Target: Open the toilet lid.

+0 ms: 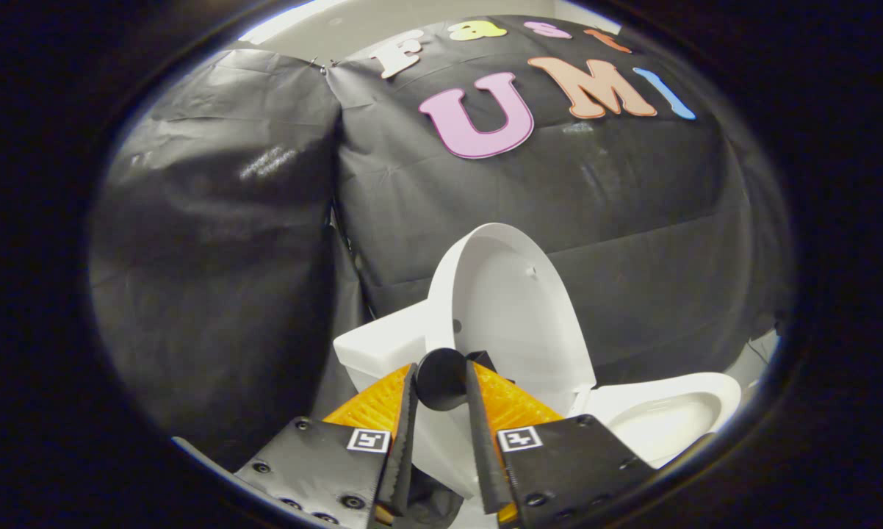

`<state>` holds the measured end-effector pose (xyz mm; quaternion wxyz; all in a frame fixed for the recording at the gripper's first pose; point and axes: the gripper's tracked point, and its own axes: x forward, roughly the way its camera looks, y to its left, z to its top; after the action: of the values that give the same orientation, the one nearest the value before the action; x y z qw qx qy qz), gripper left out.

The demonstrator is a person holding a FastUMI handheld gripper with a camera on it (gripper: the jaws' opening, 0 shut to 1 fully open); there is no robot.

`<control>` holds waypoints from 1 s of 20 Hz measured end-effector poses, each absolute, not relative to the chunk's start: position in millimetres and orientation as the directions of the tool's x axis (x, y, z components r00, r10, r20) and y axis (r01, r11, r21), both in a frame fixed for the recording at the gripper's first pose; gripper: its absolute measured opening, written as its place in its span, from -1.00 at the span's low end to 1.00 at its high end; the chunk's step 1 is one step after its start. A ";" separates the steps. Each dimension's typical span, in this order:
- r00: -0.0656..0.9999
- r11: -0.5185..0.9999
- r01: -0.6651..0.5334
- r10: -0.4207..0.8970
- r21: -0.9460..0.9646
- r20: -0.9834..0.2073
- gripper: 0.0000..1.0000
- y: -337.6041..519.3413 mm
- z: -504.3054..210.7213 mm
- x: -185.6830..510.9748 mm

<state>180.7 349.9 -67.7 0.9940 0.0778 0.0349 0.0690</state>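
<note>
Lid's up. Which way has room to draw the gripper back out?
Crowded ahead: the gripper closes on a black knob, right against the raised lid and beside the tank. Open space lies between the tank and the black booth wall, and above the bowl rim.

A small black round knob [441, 378] fills the gap between the gripper [441, 378] fingers; the raised white plastic toilet lid [511, 308] blocks twelve o'clock, while the white ceramic bowl [669, 419] lies open at three.

Just beyond the fingers, the raised toilet lid [511, 308] looks like smooth, glossy plastic. The bowl [669, 415] beside it shines like glazed ceramic. Far beyond them, the booth's cloth wall [214, 242] is creased, faintly sheened.
</note>
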 end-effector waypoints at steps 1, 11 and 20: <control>0.990 0.979 -0.129 0.136 0.156 -0.037 0.00 345.2 -58.0 179.0; 0.989 0.993 -0.107 0.101 0.056 0.105 0.93 272.5 22.7 146.2; 0.997 0.999 -0.030 0.028 0.033 0.070 0.92 153.8 18.5 89.1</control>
<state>89.1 153.8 18.5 0.9991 0.0171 -0.0346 0.0145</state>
